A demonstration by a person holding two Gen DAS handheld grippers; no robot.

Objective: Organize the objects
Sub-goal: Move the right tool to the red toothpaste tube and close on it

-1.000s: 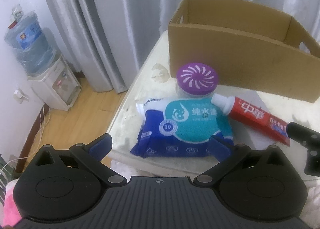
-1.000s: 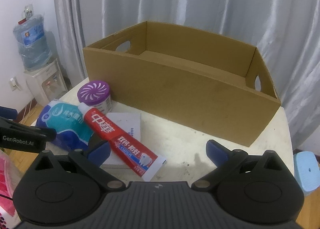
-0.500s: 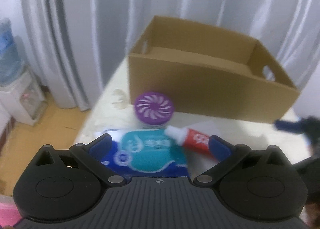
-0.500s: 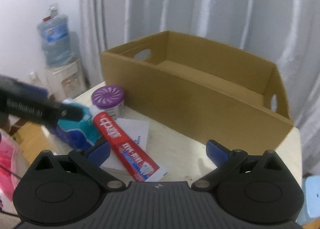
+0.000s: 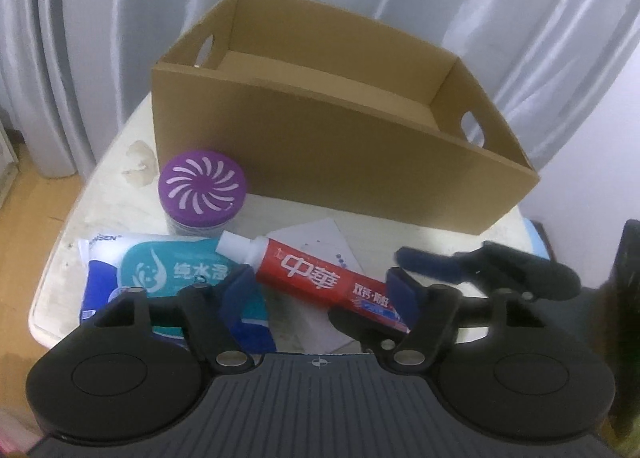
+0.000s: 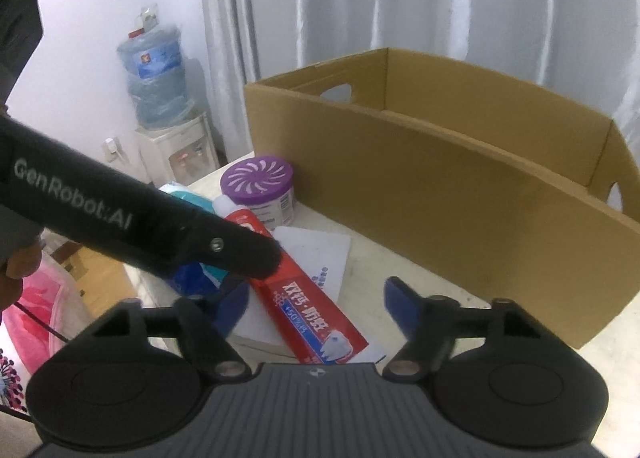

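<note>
My left gripper has swung across to straddle the toothpaste lying on the table before the empty box, both grippers open, empty; next I close and lift.

Free room and obstacles. The cardboard box stands open-topped, so from above I meet no barrier; its tall front wall blocks any level approach. In front of it the table is crowded: the purple-lidded jar stands just beside the wall, and the toothpaste tube lies slantwise over white paper, its cap beside the wet wipes pack. My left gripper spreads its fingers over the tube. My right gripper, also spread, finds the left gripper's body crossing its left side. Bare tabletop remains right of the tube.
</note>
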